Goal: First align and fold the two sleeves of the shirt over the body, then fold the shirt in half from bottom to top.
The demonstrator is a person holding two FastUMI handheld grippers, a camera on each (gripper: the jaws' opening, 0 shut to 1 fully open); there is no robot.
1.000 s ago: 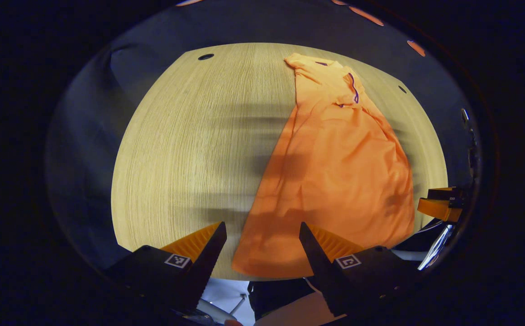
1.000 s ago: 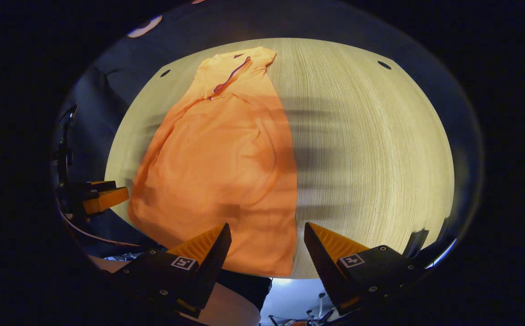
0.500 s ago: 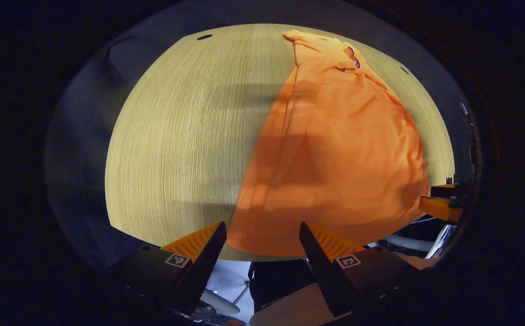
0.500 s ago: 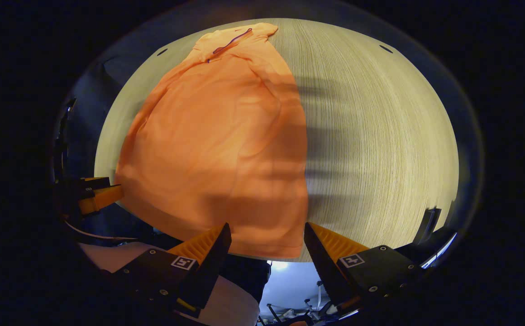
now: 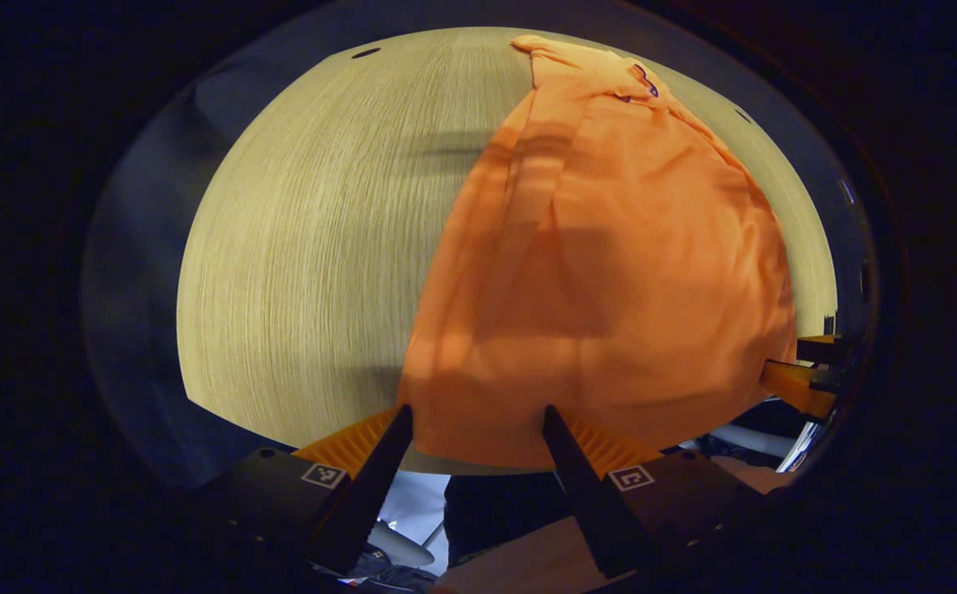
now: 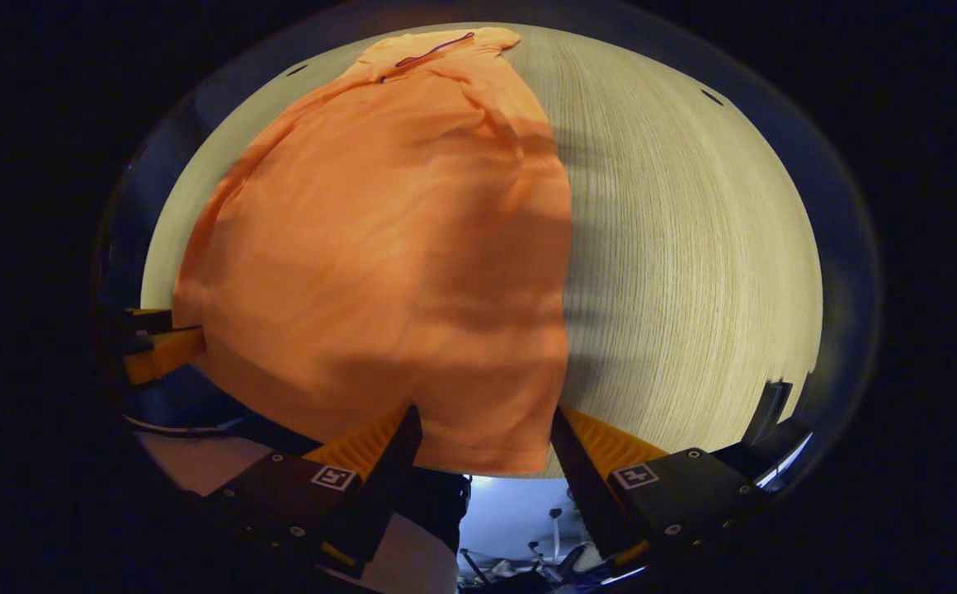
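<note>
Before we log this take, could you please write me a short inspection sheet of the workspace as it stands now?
Surface: pale wood-grain table, bare beside the shirt, with small dark holes near its far edge.
Job's things: orange shirt lies flat, collar at the far end, sleeves already folded over the body, bottom hem at the near table edge; bottom-to-top fold not yet done.
Clutter: nothing seen.
Grippers: left gripper open, at the hem's left corner; right gripper open, at the hem's right corner. Neither has closed on cloth.
Cables: nothing clearly seen.
Surroundings: dark booth wall behind the table; floor and the person's clothing below the near edge.
</note>
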